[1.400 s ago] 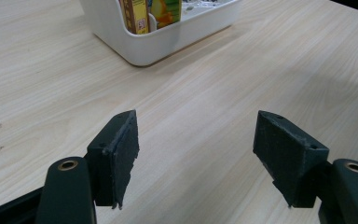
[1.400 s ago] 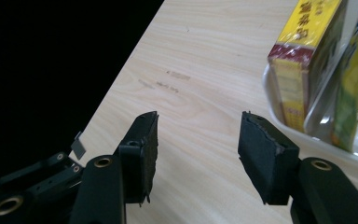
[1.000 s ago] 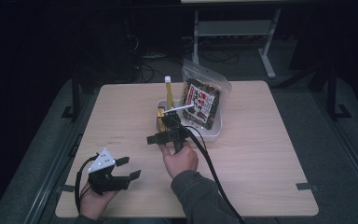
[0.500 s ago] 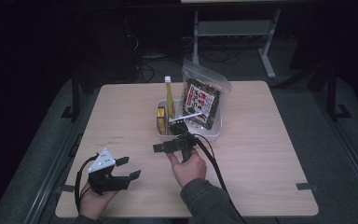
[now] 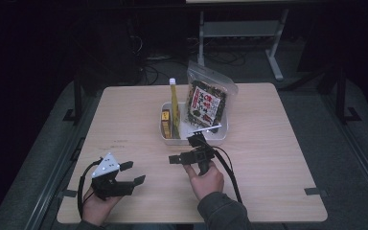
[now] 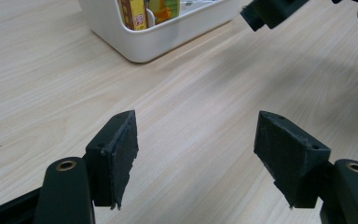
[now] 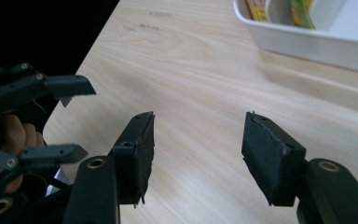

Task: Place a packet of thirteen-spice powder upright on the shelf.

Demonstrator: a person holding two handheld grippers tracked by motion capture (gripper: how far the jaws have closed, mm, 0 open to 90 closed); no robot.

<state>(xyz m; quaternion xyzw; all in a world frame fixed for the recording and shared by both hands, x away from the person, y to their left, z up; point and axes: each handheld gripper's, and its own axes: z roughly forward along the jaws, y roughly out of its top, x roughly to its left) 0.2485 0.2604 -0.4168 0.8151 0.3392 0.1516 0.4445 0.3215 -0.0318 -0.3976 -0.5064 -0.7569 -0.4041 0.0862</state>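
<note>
Taking the white tray near the middle of the tabletop as the landmark: nearest the person, well short of the tray and off toward its left, the left gripper sits in the person's left hand low over the wood, its fingers spread wide with nothing but bare tabletop between them. Closer to the tray, just in front of its near wall, the right gripper is held in the right hand, turned to the left across the tabletop; its fingers also stand wide apart and hold nothing, the wood showing through the gap, and they have just been opening a little further. Its cable runs back past the sleeve. In the tray itself, a small yellow box stands at the left end with a tall yellow-green bottle upright just beside it, and a clear zip bag of dark snacks leans at the tray's far right side.
</note>
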